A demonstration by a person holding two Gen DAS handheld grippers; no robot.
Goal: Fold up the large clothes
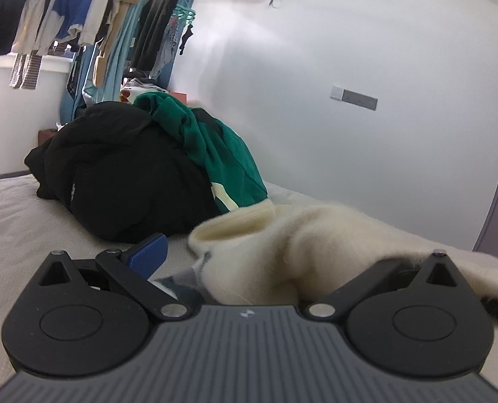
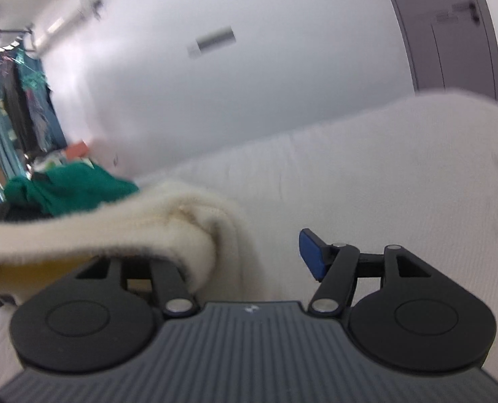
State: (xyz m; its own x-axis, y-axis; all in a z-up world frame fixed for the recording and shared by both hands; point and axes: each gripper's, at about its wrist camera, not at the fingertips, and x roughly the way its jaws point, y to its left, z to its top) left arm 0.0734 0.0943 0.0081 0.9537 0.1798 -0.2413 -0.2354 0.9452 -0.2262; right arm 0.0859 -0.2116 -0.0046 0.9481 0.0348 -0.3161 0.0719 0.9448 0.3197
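A fluffy cream sweater (image 1: pixel 292 252) lies on the bed, bunched between the wide-apart jaws of my left gripper (image 1: pixel 276 262); its blue left pad (image 1: pixel 148 255) shows, while the right finger is buried under the fabric. In the right wrist view the same sweater (image 2: pixel 131 228) drapes over the left finger of my right gripper (image 2: pixel 249 255), whose blue right pad (image 2: pixel 311 255) stands apart and bare. Both grippers are open with the cloth between or over their fingers. The right view is blurred.
A pile of black clothing (image 1: pixel 121 174) with a green garment (image 1: pixel 215 147) on top lies on the bed (image 1: pixel 10 221) behind the sweater. Hanging clothes (image 1: pixel 64 10) fill the upper left. A white wall (image 1: pixel 349 67) runs behind; a grey door (image 2: pixel 450 33) is on the right.
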